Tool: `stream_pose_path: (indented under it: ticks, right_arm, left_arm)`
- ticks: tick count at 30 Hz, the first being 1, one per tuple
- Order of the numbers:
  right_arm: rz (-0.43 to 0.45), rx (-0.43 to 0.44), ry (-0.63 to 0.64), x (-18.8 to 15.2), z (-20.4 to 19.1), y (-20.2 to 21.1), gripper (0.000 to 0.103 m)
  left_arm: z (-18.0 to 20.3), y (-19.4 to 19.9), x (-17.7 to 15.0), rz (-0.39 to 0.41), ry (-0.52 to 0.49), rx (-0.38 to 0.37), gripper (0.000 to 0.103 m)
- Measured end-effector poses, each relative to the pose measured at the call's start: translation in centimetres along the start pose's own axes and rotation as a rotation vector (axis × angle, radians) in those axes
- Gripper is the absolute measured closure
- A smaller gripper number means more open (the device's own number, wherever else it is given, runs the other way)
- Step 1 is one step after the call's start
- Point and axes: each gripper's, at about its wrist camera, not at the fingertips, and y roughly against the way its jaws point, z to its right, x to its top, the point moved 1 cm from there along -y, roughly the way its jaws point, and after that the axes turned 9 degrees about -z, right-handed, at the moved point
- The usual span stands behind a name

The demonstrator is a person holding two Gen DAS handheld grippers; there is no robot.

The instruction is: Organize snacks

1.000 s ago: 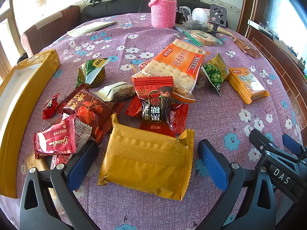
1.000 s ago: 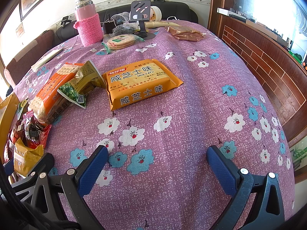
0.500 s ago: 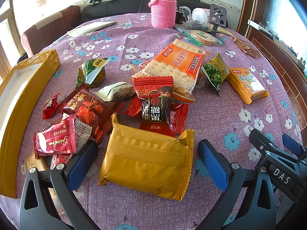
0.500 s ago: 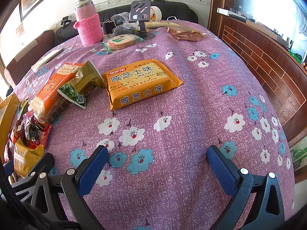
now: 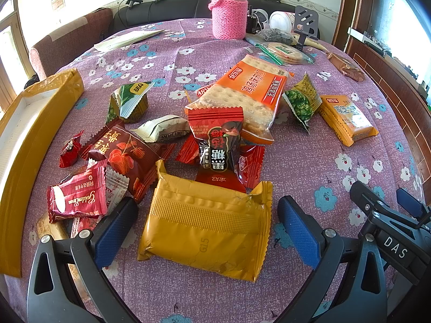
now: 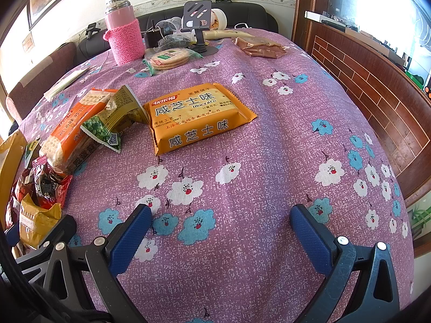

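Note:
Several snack packets lie on a purple flowered tablecloth [image 6: 242, 188]. My left gripper [image 5: 207, 212] is open, its blue fingers either side of a plain gold packet [image 5: 207, 226] without touching it. Behind that packet lie a red-black candy bag [image 5: 218, 140], a dark red packet [image 5: 121, 153], a red Golden packet [image 5: 78, 199] and an orange cracker pack [image 5: 250, 91]. A long yellow box [image 5: 32, 134] lies at the left. My right gripper [image 6: 221, 220] is open and empty over bare cloth, short of a yellow biscuit pack [image 6: 196, 118].
A pink flask in a knitted sleeve [image 5: 229, 13] stands at the back with a phone stand [image 6: 196, 27], a round cracker bag [image 6: 169, 59] and a brown packet [image 6: 261, 48]. A green pea bag [image 5: 299, 102] lies by the cracker pack. The table edge drops off at the right.

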Motion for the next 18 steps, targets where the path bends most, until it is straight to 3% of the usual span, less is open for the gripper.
stream_pose_path:
  ticks: [18]
  right_arm:
    - [0.005, -0.011, -0.021, 0.03, 0.05, -0.04, 0.0]
  left_arm:
    - [0.0, 0.01, 0.0, 0.0, 0.0, 0.0, 0.0]
